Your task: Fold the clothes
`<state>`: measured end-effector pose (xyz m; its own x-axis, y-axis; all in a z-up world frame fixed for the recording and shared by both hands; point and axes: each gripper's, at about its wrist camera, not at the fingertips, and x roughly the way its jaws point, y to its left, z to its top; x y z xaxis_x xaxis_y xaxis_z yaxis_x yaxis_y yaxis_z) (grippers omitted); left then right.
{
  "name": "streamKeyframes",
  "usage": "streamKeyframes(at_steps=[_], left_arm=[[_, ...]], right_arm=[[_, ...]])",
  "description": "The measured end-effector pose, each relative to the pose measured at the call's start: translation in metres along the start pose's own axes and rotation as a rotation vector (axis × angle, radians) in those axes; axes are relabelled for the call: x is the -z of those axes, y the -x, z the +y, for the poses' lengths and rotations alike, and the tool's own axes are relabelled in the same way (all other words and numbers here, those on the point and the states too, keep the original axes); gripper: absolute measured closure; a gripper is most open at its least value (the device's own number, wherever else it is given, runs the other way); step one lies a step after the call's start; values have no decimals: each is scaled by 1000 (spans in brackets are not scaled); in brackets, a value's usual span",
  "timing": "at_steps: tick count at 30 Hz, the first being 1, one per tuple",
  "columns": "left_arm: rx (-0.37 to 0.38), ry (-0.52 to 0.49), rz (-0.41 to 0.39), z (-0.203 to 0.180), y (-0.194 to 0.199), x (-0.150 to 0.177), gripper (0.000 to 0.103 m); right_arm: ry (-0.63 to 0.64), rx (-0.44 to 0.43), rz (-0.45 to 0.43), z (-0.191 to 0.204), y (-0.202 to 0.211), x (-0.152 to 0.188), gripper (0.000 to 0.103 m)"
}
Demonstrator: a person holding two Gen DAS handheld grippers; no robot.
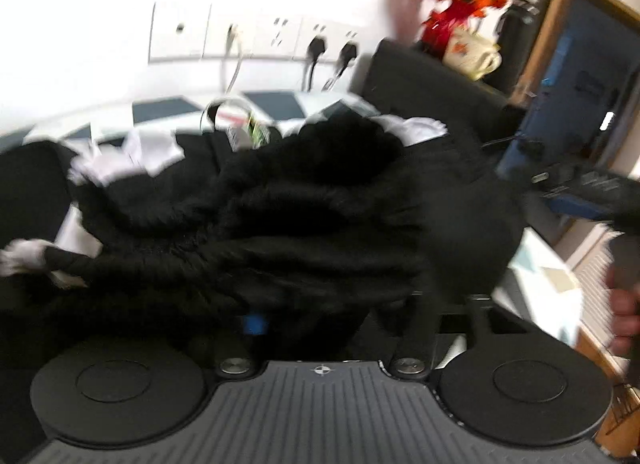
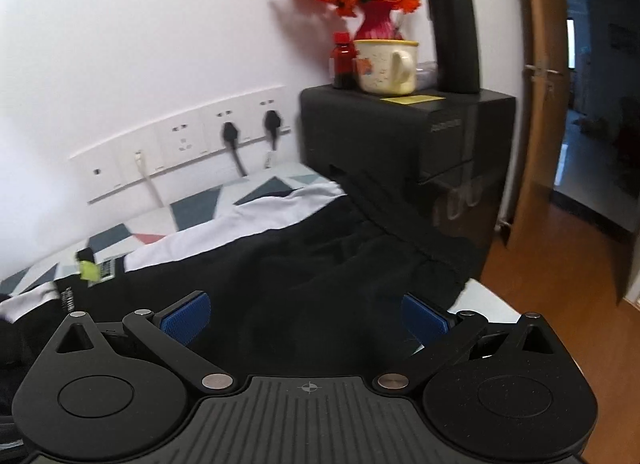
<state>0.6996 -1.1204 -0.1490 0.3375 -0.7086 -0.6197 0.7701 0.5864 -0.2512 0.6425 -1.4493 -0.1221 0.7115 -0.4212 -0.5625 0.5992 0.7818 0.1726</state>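
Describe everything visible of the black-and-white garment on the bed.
The black-and-white garment is mostly soft black fabric with white panels along its far edge and a small label and yellow-green tag at the left. It lies rumpled on the patterned bed sheet, its far end against the black box. The open right gripper hovers over it.

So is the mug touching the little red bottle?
Cannot tell. In the right wrist view the mug overlaps the bottle, so any gap between them is hidden.

Black right gripper (image 2: 306,314), 2 blue ribbed pads (image 2: 186,316), silver pivot screws (image 2: 217,381)
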Motion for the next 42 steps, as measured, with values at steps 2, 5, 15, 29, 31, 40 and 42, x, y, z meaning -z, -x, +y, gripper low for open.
streamKeyframes(at_steps=[2,5,15,29,31,40,42], left_arm=[[2,-8,-6,1,22,-1,36],[-5,24,-5,14,53,7,32],[-255,345,-30,78,109,59,30],[-368,292,27,102,127,103,30],[-365,232,26,96,123,105,30],[-369,188,-8,94,108,106,63],[-371,210,-18,97,111,106,73]], right_arm=[[21,-59,12,9,-4,-2,1],[97,-168,36,31,-8,-3,1],[549,-379,145,121,-1,51,1],[883,-498,119,172,9,64,1],[879,-535,124,175,14,68,1],[963,-652,138,232,21,89,1],[1005,-628,171,240,12,98,1]])
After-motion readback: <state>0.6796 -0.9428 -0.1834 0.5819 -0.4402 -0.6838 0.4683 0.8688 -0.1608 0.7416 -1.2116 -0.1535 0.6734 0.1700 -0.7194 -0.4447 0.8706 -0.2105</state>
